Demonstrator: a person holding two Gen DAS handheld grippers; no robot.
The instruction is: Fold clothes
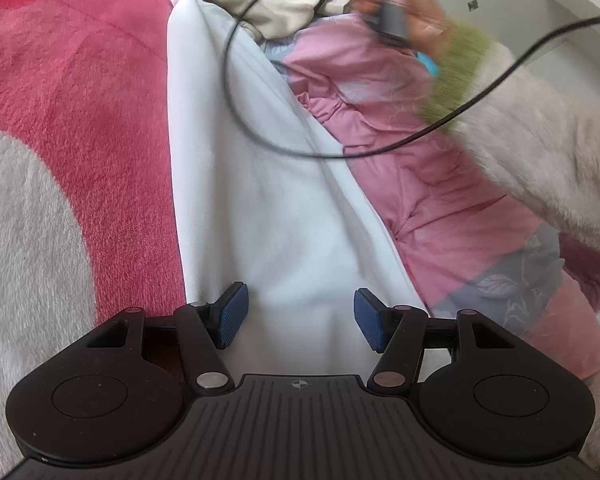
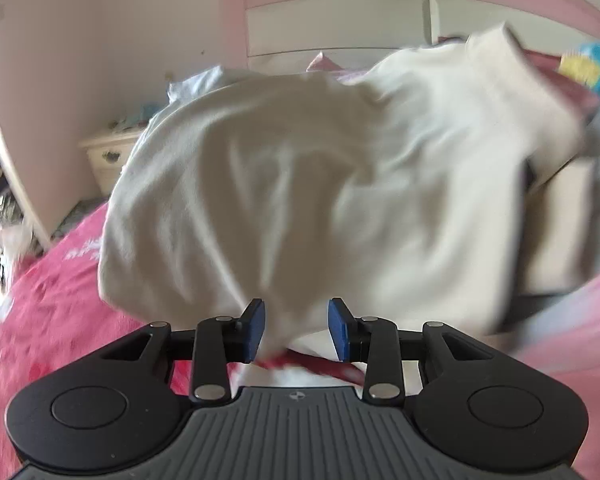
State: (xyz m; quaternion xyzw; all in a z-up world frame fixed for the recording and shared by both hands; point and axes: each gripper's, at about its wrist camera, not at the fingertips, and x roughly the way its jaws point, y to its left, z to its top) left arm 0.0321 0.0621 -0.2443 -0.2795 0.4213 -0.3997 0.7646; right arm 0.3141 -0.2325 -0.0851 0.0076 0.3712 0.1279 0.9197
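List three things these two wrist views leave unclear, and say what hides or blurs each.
1. Right wrist view: motion blur hides what kind of cream garment this is, and whether the right gripper pinches its hem.
2. Left wrist view: the white garment runs under the left gripper, so its near end is hidden.
3. Left wrist view: the hand at the top edge is blurred; the tool it holds cannot be made out.

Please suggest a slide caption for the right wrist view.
Right gripper, jaws apart, at the blurred edge of a cream garment on the pink blanket.
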